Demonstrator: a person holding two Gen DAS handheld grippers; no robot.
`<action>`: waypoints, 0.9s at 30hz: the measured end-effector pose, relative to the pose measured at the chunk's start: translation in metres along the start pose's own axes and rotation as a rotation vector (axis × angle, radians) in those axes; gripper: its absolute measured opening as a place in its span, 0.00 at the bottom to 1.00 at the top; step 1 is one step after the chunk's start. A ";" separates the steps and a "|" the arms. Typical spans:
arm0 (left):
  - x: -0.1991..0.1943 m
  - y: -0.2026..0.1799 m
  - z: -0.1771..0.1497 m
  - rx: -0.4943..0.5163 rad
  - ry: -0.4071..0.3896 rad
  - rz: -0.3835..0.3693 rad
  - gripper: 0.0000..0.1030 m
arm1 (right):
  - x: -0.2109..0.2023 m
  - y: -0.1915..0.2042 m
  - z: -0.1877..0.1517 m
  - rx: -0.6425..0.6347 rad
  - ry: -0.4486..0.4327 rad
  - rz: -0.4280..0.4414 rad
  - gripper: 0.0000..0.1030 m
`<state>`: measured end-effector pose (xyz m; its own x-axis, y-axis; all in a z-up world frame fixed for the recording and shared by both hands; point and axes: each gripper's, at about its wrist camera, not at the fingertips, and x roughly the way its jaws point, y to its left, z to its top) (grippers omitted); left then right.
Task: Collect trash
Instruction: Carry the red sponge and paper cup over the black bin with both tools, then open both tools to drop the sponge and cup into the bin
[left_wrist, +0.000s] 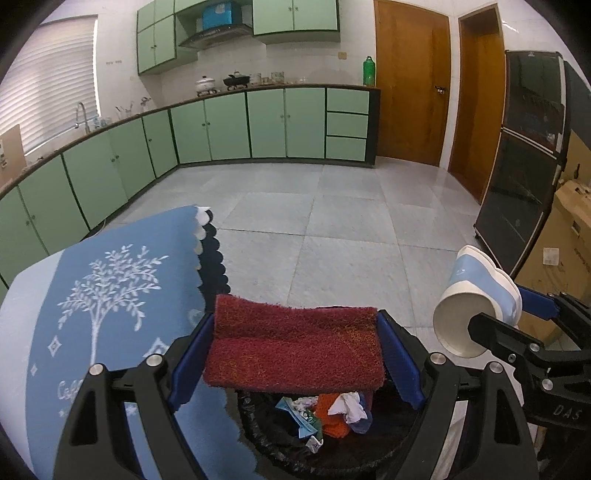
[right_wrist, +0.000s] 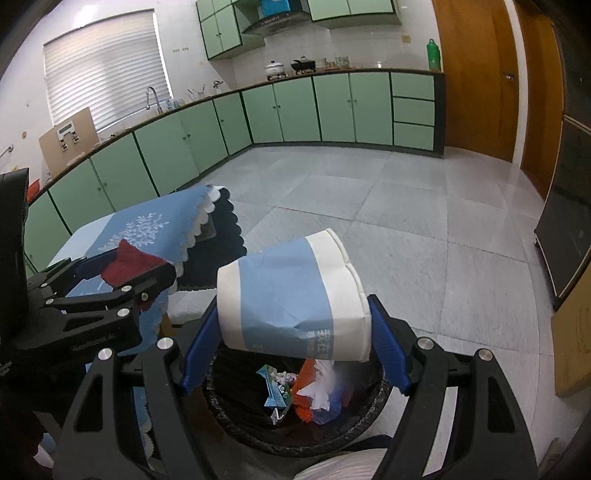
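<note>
My left gripper (left_wrist: 295, 354) is shut on a dark red scouring pad (left_wrist: 295, 350), held flat above a black-lined trash bin (left_wrist: 258, 432). The pad also shows in the right wrist view (right_wrist: 129, 264). My right gripper (right_wrist: 293, 332) is shut on a crushed blue and white paper cup (right_wrist: 291, 314), held sideways over the same bin (right_wrist: 236, 417). The cup also shows in the left wrist view (left_wrist: 476, 299). Trash (right_wrist: 299, 391) lies in the bin: a teal carton, orange cloth, white tissue. White tissue hangs or falls below the cup.
A table with a blue tree-patterned cloth (left_wrist: 110, 295) stands just left of the bin. Green kitchen cabinets (left_wrist: 258, 125) line the far and left walls. A dark glass cabinet (left_wrist: 524, 158) and cardboard boxes (left_wrist: 561, 251) stand at the right. Grey tiled floor (left_wrist: 332, 221) lies beyond.
</note>
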<state>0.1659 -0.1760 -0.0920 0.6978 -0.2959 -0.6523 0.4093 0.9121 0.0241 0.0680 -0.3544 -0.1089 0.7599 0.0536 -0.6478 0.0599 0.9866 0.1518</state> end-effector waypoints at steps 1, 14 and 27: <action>0.003 0.000 0.000 -0.002 0.002 -0.003 0.81 | 0.003 -0.001 -0.001 0.002 0.004 -0.002 0.71; 0.043 0.003 -0.002 -0.009 0.045 -0.007 0.81 | 0.035 -0.011 -0.002 0.011 0.053 -0.005 0.71; 0.065 0.008 0.003 -0.027 0.093 -0.052 0.82 | 0.066 -0.020 -0.003 0.019 0.107 -0.013 0.81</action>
<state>0.2161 -0.1888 -0.1321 0.6177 -0.3167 -0.7198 0.4270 0.9037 -0.0312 0.1150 -0.3702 -0.1571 0.6855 0.0580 -0.7258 0.0825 0.9842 0.1565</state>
